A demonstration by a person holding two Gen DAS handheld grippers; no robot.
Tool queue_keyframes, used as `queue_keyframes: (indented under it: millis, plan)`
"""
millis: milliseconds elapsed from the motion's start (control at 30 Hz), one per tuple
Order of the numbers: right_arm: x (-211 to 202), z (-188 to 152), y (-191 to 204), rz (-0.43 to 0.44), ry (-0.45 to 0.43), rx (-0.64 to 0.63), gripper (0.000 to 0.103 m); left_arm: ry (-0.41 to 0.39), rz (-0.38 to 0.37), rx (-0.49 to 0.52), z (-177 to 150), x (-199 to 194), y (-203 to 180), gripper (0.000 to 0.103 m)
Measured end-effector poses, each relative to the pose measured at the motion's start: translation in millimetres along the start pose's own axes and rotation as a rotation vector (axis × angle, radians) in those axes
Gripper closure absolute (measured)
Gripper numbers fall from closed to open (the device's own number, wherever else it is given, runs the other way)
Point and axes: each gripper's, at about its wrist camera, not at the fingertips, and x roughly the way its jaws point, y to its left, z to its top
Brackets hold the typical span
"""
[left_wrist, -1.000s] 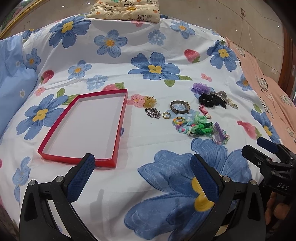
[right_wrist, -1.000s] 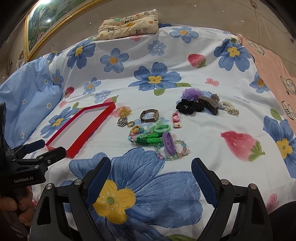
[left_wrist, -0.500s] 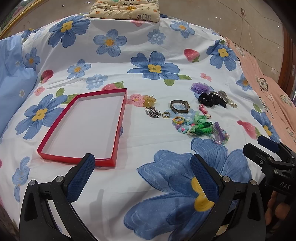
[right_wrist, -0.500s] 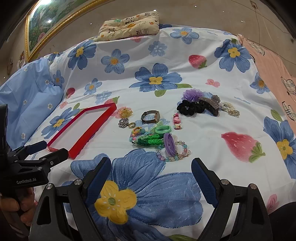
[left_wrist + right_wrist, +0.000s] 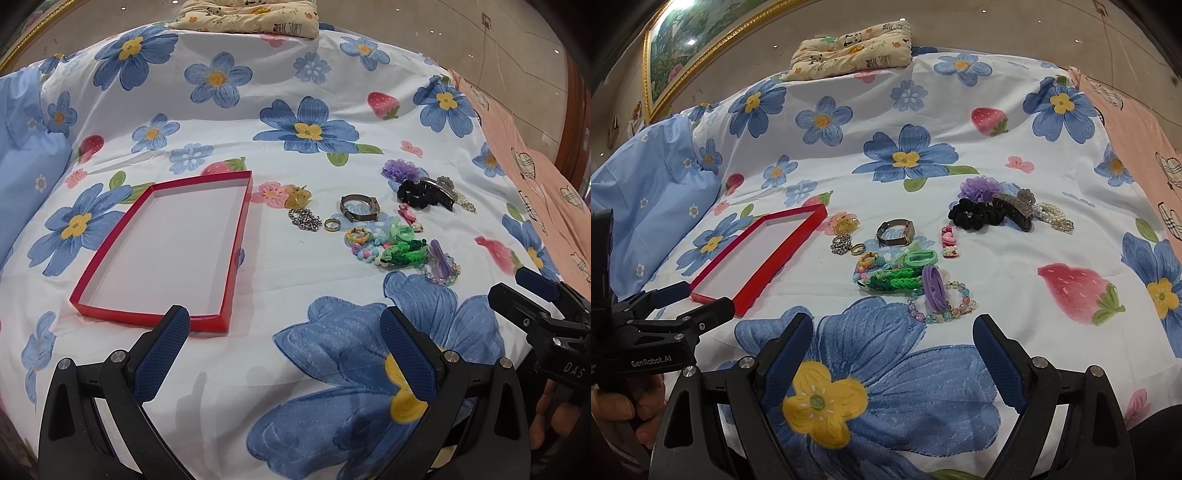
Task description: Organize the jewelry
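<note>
An empty red tray [image 5: 236, 254] [image 5: 764, 277] lies on the flowered bedsheet at left. To its right lies a cluster of jewelry: a metal bracelet [image 5: 360, 208] [image 5: 895, 232], a gold ring [image 5: 331, 224] [image 5: 857, 249], a silver chain [image 5: 304, 219], green bands [image 5: 897, 280], a beaded bracelet [image 5: 940, 302], a black scrunchie [image 5: 975, 216] and a pearl string [image 5: 1052, 216]. My left gripper [image 5: 284, 347] is open and empty near the tray's front corner. My right gripper [image 5: 894, 350] is open and empty, just short of the beaded bracelet.
A panda-print cushion [image 5: 849, 48] lies at the bed's far edge. A light blue pillow [image 5: 653, 192] sits at left and a pink blanket [image 5: 1137, 147] at right. A framed picture [image 5: 694, 48] leans on the wall behind.
Both grippers have drifted slightly; the scene sits marginally lower in the left view. Nothing has been picked up or moved.
</note>
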Motion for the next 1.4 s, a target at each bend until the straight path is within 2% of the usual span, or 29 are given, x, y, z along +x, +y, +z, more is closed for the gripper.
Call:
queue_keyframes:
  millis: [267,400,567,733,1100,1267,1333,1400]
  plan:
    - [8,4,-7,0.008,0.016,0.016,0.014,0.024,-0.024,-0.005,7,11,1,0.000]
    - [13,6,-14,0.012,0.024,0.029,0.014,0.051,-0.060,-0.014,12,20,2,0.000]
    - [24,13,-26,0.017,0.047,0.054,0.031,0.081,-0.119,-0.002,23,36,-4,0.006]
    - [43,18,-41,0.019,0.095,0.089,0.050,0.121,-0.193,0.023,39,58,-18,0.018]
    - [87,23,-53,0.046,0.207,0.111,0.065,0.207,-0.289,0.096,59,101,-52,0.028]
    - [102,22,-58,0.054,0.254,0.125,0.079,0.240,-0.326,0.123,64,116,-63,0.031]
    - [107,22,-62,0.053,0.265,0.136,0.089,0.259,-0.340,0.144,64,124,-70,0.037]
    - [109,23,-65,0.057,0.270,0.146,0.093,0.282,-0.358,0.159,64,132,-76,0.043]
